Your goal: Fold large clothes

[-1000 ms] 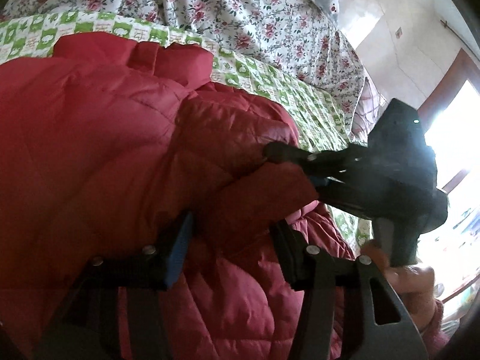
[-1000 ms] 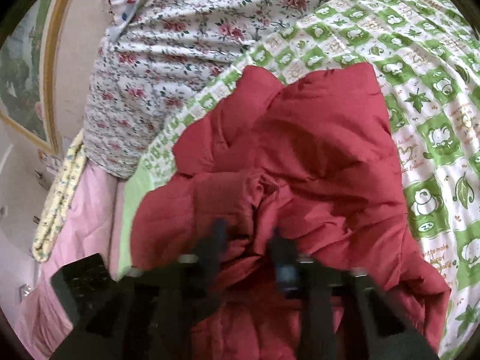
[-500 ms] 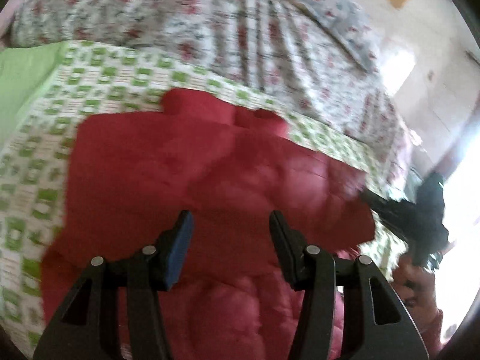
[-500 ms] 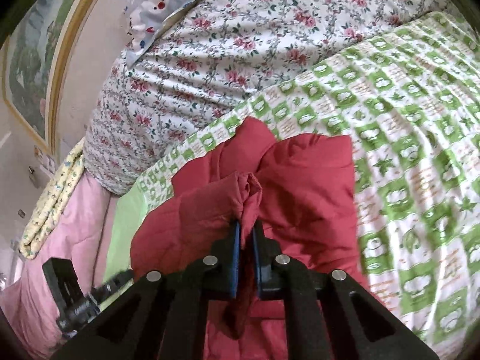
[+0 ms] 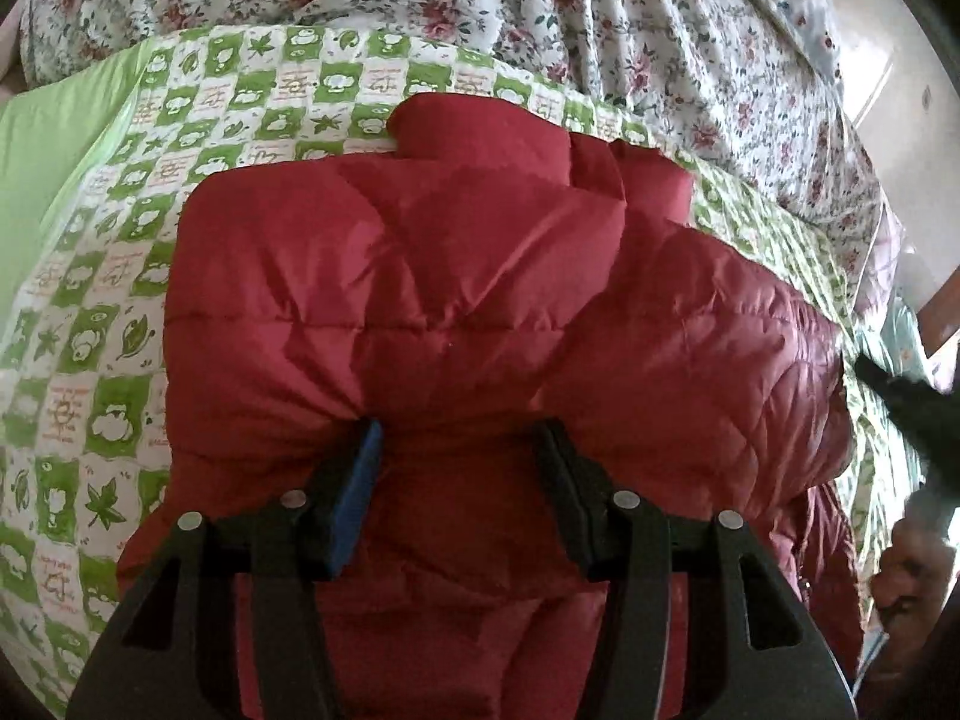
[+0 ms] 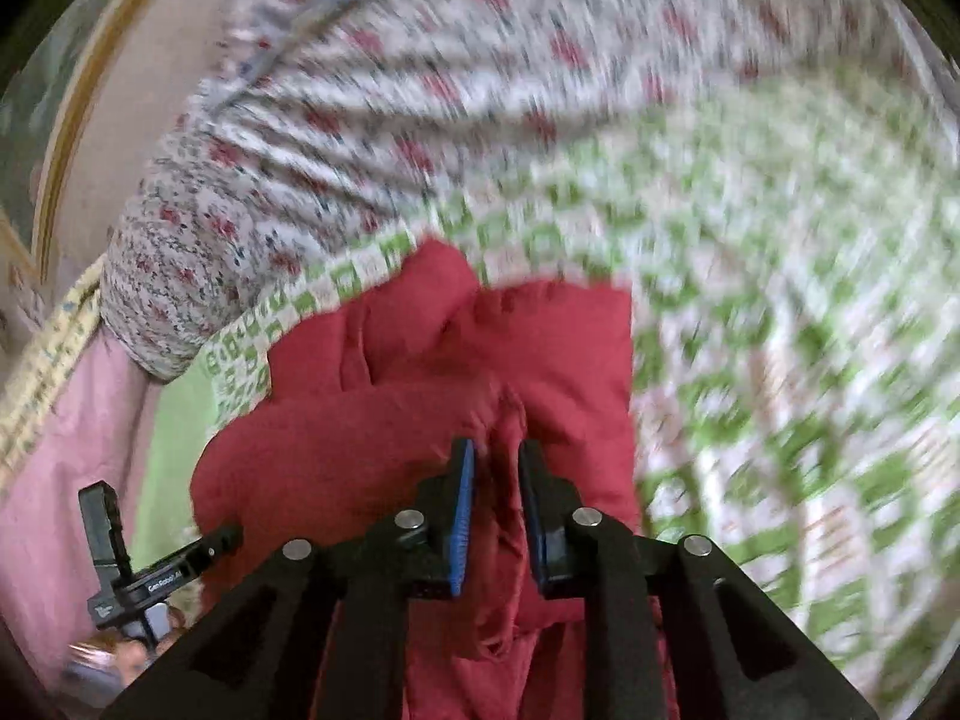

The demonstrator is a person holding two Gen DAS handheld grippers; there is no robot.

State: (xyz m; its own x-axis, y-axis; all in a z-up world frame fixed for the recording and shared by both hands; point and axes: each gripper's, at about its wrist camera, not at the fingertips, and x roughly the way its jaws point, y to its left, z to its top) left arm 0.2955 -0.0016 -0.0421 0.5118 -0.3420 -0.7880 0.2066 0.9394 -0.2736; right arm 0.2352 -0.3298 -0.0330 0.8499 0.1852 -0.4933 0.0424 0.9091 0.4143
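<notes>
From the left wrist camera, we look down on a bed. A quilt [image 5: 90,324] printed with green and white squares of leaves and flowers covers the mattress, and a plain light green cloth [image 5: 48,168] lies at its far left edge. Beyond it, a bulky floral duvet [image 5: 540,6] with red roses on white is heaped along the far side. At the upper right, a pale wall [image 5: 900,90] shows, with bright light low on the right. A puffy red quilted jacket [image 5: 420,276], folded over on itself, lies on the checked quilt in the middle of the view. Our left gripper [image 5: 459,438] stands about half open, its fingers pressed into a thick fold of the jacket's near edge. At the far right, a hand [image 5: 906,582] holds the other black tool.

From the right wrist camera, the view is blurred. We see the same checked quilt [image 6: 780,300] and floral duvet [image 6: 420,90], a pink sheet [image 6: 72,450] at the left, and a wooden picture frame [image 6: 90,108] on the wall. Our right gripper [image 6: 497,456] has narrow jaws that are opening, with a bunched ridge of the red jacket [image 6: 372,420] between them.
</notes>
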